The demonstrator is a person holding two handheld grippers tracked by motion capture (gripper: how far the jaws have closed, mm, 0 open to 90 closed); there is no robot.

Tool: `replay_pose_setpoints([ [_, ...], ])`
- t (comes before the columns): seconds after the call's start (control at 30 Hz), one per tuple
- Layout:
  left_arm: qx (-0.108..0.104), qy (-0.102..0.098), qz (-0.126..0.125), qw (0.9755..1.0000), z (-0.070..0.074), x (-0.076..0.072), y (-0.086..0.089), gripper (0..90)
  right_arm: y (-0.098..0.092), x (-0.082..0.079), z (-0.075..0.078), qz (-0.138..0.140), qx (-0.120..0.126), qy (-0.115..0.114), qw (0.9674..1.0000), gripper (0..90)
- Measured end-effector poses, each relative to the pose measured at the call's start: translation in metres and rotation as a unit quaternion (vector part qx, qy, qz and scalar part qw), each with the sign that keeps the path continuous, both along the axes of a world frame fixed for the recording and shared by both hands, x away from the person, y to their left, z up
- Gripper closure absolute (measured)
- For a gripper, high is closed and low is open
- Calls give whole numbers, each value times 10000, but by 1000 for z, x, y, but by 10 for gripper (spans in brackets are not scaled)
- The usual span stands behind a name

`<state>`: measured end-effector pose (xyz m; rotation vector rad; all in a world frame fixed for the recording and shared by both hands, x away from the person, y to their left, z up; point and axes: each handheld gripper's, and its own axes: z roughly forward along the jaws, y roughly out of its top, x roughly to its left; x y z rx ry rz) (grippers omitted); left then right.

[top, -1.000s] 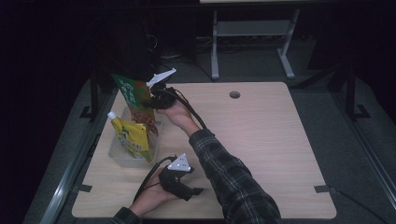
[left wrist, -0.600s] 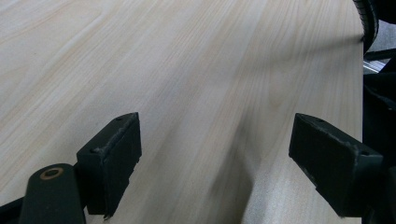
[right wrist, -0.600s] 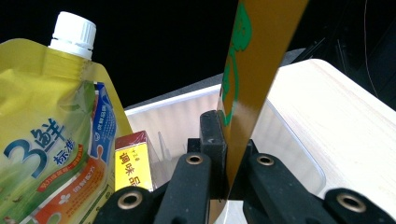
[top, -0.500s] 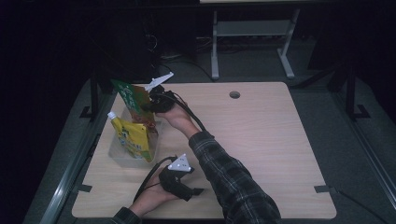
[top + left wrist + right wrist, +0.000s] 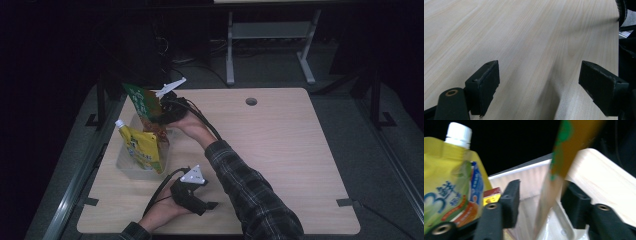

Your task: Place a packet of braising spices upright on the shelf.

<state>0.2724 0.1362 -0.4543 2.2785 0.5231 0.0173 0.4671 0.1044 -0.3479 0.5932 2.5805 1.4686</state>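
We see the right gripper (image 5: 539, 195) with its jaws just opened, the green-and-orange packet (image 5: 145, 104) standing blurred between them over the clear container (image 5: 127, 167), seemingly free of both pads. The yellow pouch (image 5: 141, 148) stands inside that container. The left gripper (image 5: 539, 85) rests spread wide on the table (image 5: 280, 150), holding nothing.

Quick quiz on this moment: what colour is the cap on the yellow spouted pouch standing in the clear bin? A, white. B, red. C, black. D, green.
A: the yellow spouted pouch carries a white screw cap in the right gripper view, and the high view shows the same pale cap at its top as it stands in the clear bin.
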Motion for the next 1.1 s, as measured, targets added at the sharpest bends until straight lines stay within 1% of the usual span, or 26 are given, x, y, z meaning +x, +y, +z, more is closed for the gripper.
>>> replay_pose_setpoints([
  [0.07, 1, 0, -2, 10000, 0, 0, 0, 164, -3, 0, 1, -152, 24, -57, 9999, 388],
  [0.1, 33, -19, -16, 10000, 1, 0, 1, 164, -5, 0, 2, -209, 28, -73, 9998, 372],
  [0.17, -16, 19, 28, 10000, 1, -1, 0, 164, -10, 0, 2, -296, 24, -86, 9995, 329],
  [0.2, -47, 36, 48, 10000, 0, -1, 0, 164, -13, 0, 3, -328, 29, -21, 9995, 312],
  [0.3, -75, 6, 60, 10000, 1, -1, 1, 164, -20, -2, 4, -295, -71, -74, 9995, 284],
  [0.33, -5, -26, 15, 10000, 1, 0, 2, 164, -23, -3, 4, -282, -78, -87, 9995, 282],
  [0.4, 0, -20, 29, 10000, 1, 0, 3, 164, -28, -5, 5, -285, -97, -109, 9995, 283],
  [0.5, -59, -5, 82, 9999, 3, 0, 5, 164, -37, -10, 7, -262, -83, -102, 9996, 283],
  [0.6, -11, -47, 77, 10000, 3, 1, 8, 164, -48, -17, 8, -223, -119, -140, 9996, 283],
  [0.67, -6, -57, 77, 10000, 4, 2, 9, 164, -57, -23, 9, -233, -138, -114, 9996, 285],
  [0.73, -11, -40, 74, 10000, 3, 1, 9, 164, -67, -27, 8, -239, -159, -180, 9994, 286],
  [0.77, -14, -37, 67, 10000, 3, 1, 8, 164, -71, -30, 9, -300, -136, -89, 9994, 286],
  [0.8, -8, -23, 60, 10000, 3, 1, 8, 164, -76, -31, 7, -252, -166, -206, 9993, 286],
  [0.83, -25, 3, 40, 10000, 2, 1, 8, 164, -80, -35, 7, -294, -189, -154, 9993, 286],
  [0.9, 24, -20, -21, 10000, 2, 1, 7, 164, -90, -40, 6, -310, -246, -192, 9990, 285],
  [0.97, -43, -5, -4, 10000, 2, 0, 6, 164, -101, -46, 4, -364, -291, -228, 9987, 286],
  [1.0, -6, -18, -19, 10000, 2, 0, 7, 164, -107, -48, 3, -401, -306, -214, 9985, 286],
  [1.07, 73, -30, -45, 10000, 3, 0, 8, 163, -119, -53, 1, -408, -344, -257, 9982, 286],
  [1.1, 33, -25, -27, 10000, 3, 0, 7, 163, -125, -56, -1, -418, -373, -325, 9979, 286],
])
